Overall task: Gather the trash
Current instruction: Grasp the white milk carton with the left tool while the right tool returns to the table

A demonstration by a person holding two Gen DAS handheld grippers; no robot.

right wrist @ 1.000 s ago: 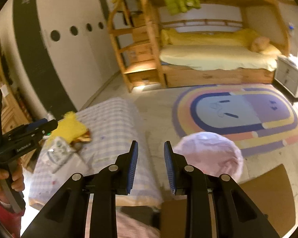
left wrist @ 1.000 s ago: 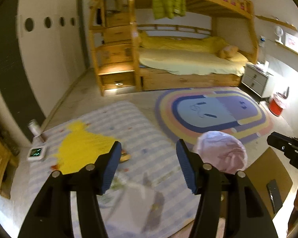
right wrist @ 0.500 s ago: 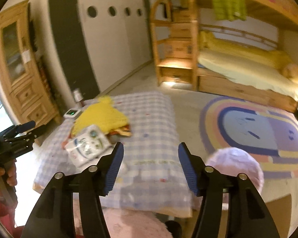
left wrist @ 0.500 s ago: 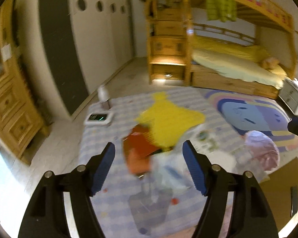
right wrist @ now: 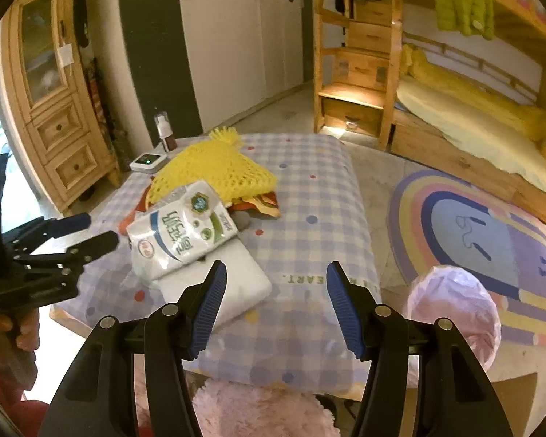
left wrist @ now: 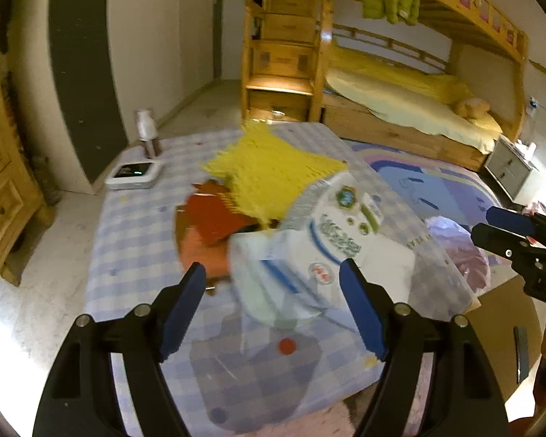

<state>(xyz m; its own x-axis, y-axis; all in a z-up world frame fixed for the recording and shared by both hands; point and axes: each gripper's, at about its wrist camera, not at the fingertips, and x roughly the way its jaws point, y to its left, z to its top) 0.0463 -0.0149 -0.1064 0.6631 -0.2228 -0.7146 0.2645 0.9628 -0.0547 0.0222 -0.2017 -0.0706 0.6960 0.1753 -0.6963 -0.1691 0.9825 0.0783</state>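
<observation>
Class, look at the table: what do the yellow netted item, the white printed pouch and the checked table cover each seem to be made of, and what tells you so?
Yellow netted item: probably foam or plastic mesh, matte; its open lattice and tufted end show.
White printed pouch: likely thin plastic film, glossy; it creases and catches glare.
Checked table cover: seemingly woven cloth, matte; it drapes softly over the edge.
</observation>
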